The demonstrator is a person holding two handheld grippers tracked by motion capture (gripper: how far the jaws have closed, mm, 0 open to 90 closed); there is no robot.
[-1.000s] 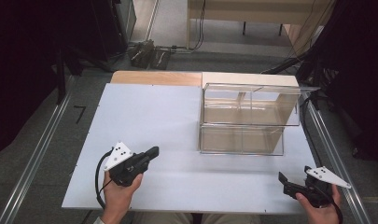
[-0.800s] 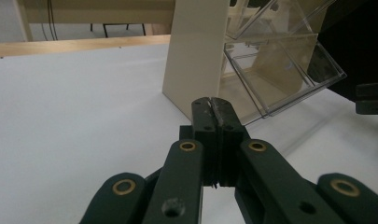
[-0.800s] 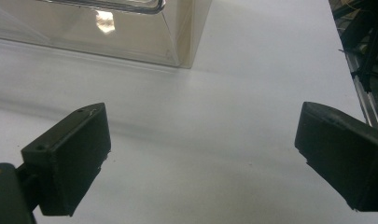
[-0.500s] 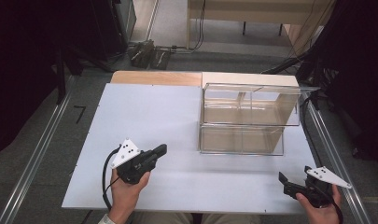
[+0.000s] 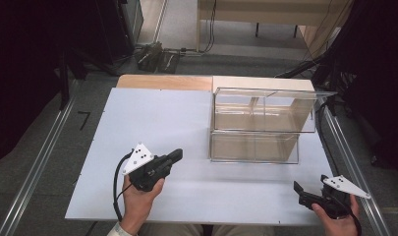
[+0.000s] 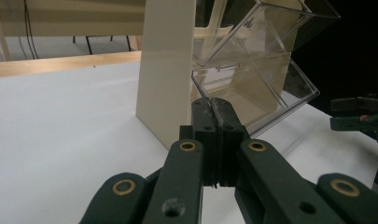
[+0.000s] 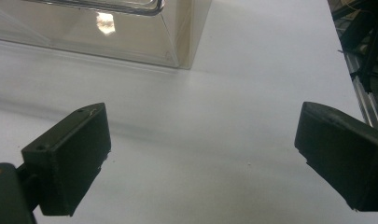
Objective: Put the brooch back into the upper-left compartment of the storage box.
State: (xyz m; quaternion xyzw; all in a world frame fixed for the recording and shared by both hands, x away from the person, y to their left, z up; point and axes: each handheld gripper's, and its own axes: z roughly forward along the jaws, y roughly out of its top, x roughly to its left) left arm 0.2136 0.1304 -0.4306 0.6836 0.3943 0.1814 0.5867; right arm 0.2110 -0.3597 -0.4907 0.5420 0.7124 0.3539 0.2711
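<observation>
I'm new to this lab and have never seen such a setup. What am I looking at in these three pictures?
A person stands at a white table, holding black tongs in each hand. No robot arm is involved. The high view looks down from above: the left tongs point toward a clear plastic two-tier bin with cream side panels; the right tongs sit near the table's front right corner. The other two pictures come from cameras riding on the tongs. The left one shows its jaws pressed shut with nothing between them; the right one shows its jaws spread wide over bare tabletop. Nothing is held.
</observation>
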